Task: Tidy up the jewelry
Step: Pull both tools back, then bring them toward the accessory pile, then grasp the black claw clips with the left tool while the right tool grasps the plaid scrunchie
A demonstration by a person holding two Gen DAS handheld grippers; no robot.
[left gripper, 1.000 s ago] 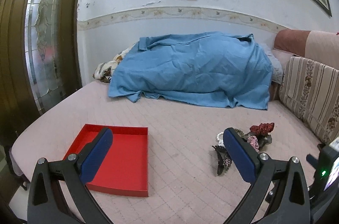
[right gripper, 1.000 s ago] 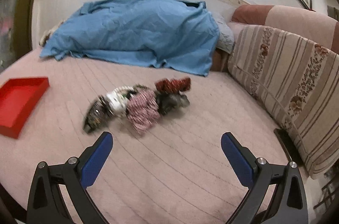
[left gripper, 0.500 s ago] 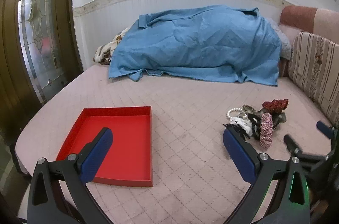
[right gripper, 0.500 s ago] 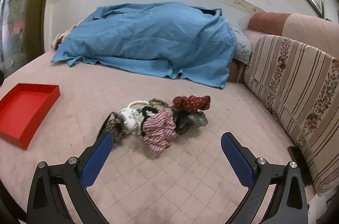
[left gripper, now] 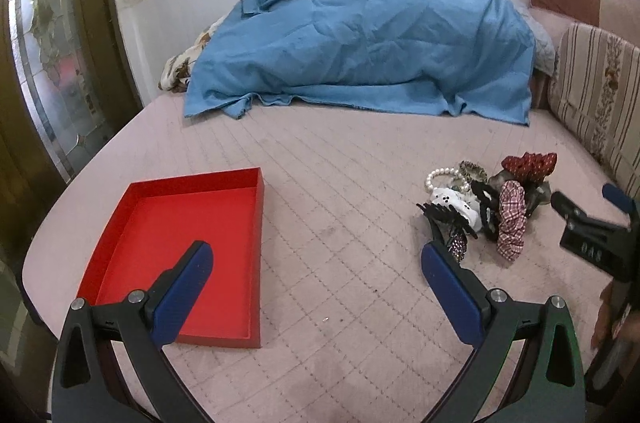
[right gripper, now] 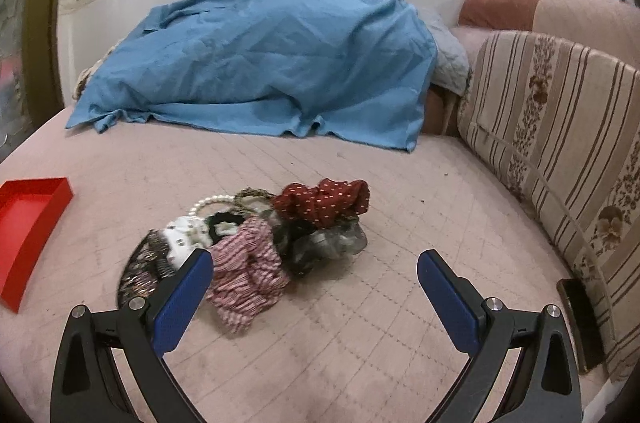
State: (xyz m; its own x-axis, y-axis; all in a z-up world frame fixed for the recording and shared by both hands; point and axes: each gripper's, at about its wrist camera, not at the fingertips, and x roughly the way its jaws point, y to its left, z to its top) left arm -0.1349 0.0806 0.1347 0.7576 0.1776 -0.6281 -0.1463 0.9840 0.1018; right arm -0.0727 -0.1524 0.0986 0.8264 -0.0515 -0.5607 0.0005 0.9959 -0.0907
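Note:
A pile of jewelry and hair accessories lies on the pink bed: a pearl bracelet (left gripper: 442, 177), a white clip (left gripper: 456, 203), a black claw clip (left gripper: 444, 219), a pink checked scrunchie (left gripper: 512, 219) and a red dotted scrunchie (left gripper: 530, 165). An empty red tray (left gripper: 188, 251) sits to the left. My left gripper (left gripper: 316, 283) is open and empty between tray and pile. My right gripper (right gripper: 314, 287) is open and empty just in front of the pile, near the checked scrunchie (right gripper: 248, 283), red scrunchie (right gripper: 324, 203) and pearl bracelet (right gripper: 208, 203). The right gripper also shows in the left wrist view (left gripper: 588, 207).
A blue blanket (left gripper: 360, 43) covers a heap at the back of the bed. A striped cushion (right gripper: 560, 127) lines the right side. A dark object (right gripper: 576, 319) lies at the bed's right edge. A glass door (left gripper: 48, 63) stands left. The tray's corner shows in the right wrist view (right gripper: 28, 223).
Both grippers tilted down and moved closer to the bed. The pile now sits nearer the right gripper's left finger. Both grippers stayed open.

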